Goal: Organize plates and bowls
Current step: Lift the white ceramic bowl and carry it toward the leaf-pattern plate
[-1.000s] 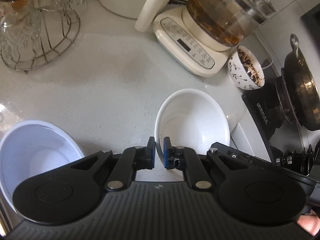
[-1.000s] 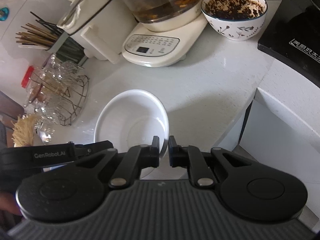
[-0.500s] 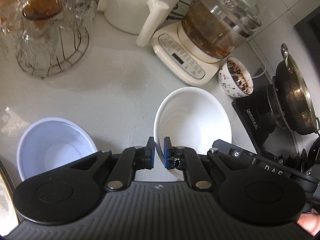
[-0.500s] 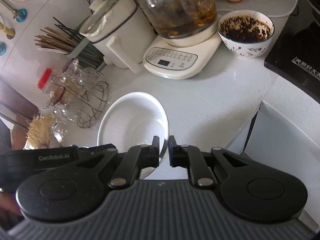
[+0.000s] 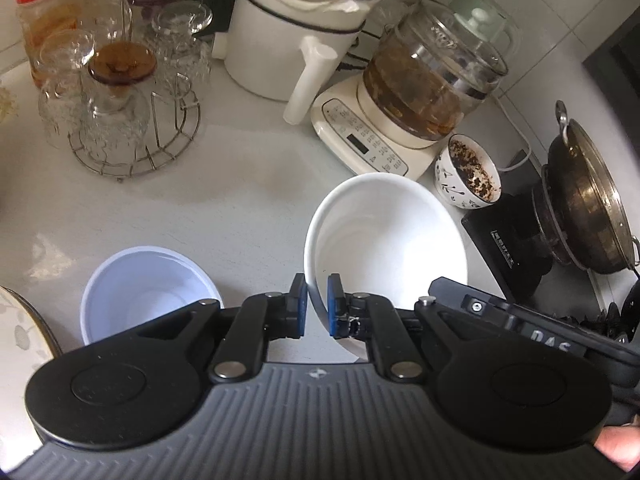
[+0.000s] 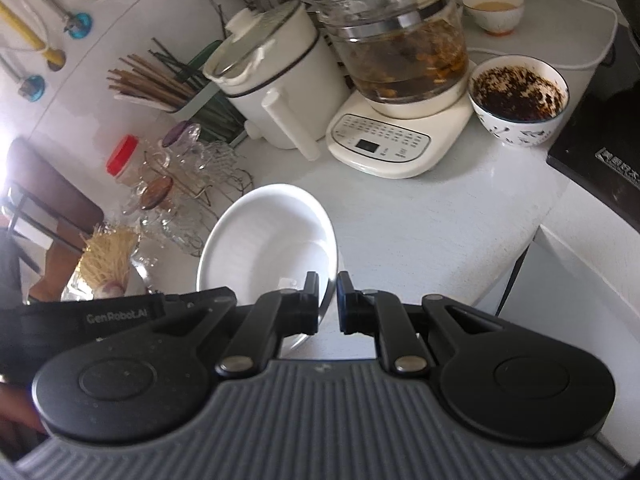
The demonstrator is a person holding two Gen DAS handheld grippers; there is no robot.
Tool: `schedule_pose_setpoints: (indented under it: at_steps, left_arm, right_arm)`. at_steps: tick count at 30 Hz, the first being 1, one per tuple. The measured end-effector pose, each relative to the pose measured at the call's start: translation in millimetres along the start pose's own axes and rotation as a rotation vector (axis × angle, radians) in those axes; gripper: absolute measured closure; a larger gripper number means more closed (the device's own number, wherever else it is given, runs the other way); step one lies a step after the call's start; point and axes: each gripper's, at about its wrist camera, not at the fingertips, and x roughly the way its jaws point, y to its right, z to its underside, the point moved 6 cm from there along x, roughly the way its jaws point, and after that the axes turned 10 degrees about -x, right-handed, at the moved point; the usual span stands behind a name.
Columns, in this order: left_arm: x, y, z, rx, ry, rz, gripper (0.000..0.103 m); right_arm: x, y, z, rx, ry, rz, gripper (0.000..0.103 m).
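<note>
A large white bowl [image 5: 392, 240] is held above the white counter by both grippers. My left gripper [image 5: 317, 306] is shut on its left rim. My right gripper [image 6: 328, 300] is shut on its right rim; the bowl [image 6: 268, 248] shows in the right wrist view too. A smaller white-blue bowl [image 5: 148, 292] stands on the counter to the left, below my left gripper. The edge of a patterned plate [image 5: 20, 344] shows at the far left.
A rack of glasses [image 5: 116, 112], a white pot [image 5: 296, 36], a glass kettle on its base [image 5: 420, 92], a patterned bowl of dark bits [image 5: 468, 174] and a stove with a wok [image 5: 580, 200] line the back and right. The counter edge [image 6: 532, 232] is at the right.
Both grippers have lifted the white bowl upward. More of the counter and the back wall has come into view, and the small bowl looks farther below.
</note>
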Motion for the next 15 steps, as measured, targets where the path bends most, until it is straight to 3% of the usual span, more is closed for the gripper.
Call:
schedule_pose_setpoints:
  at_steps: [4,15]
  left_arm:
    - [-12.5,-0.4,1.4,0.024,0.032,-0.02,0.092]
    - [-49.3,-35.4,2.5,-0.072,0.093,-0.043,0.092]
  right_arm:
    - [-4.3,-10.1,-4.6,-0.038,0.015,-0.002,0.091]
    - [2.7,-51.4,-10.9,-0.123,-0.003,-0.077,0.091]
